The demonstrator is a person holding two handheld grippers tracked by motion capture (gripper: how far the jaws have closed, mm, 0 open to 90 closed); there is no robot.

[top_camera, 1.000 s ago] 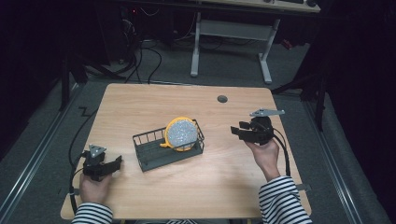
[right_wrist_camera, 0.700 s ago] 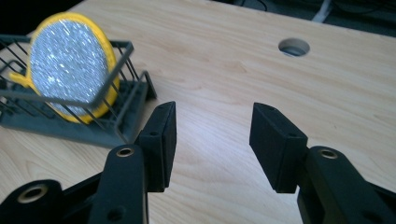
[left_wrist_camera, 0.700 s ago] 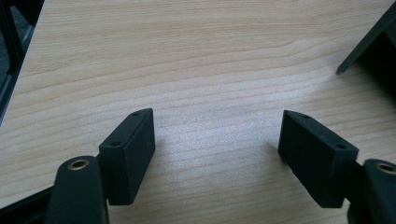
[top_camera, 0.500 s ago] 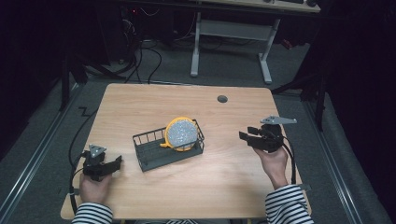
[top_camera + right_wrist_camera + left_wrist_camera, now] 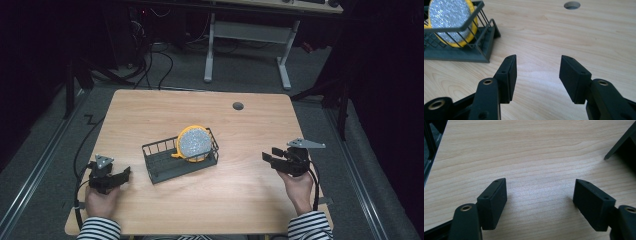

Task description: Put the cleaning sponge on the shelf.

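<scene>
Sponge [image 5: 194, 143] upright in wire basket [image 5: 162, 165], right gripper [image 5: 268, 158] just opening wider — empty (left gripper [image 5: 120, 174] likewise agape, empty).

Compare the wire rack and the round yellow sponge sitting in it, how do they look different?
The wire rack is dark grey, rectangular and made of open bars; the round sponge is a solid disc, yellow-rimmed with a sparkly silver face. The wire rack sits flat on the table, while the round sponge stands on edge at the rack's right end. Neither is held.
</scene>
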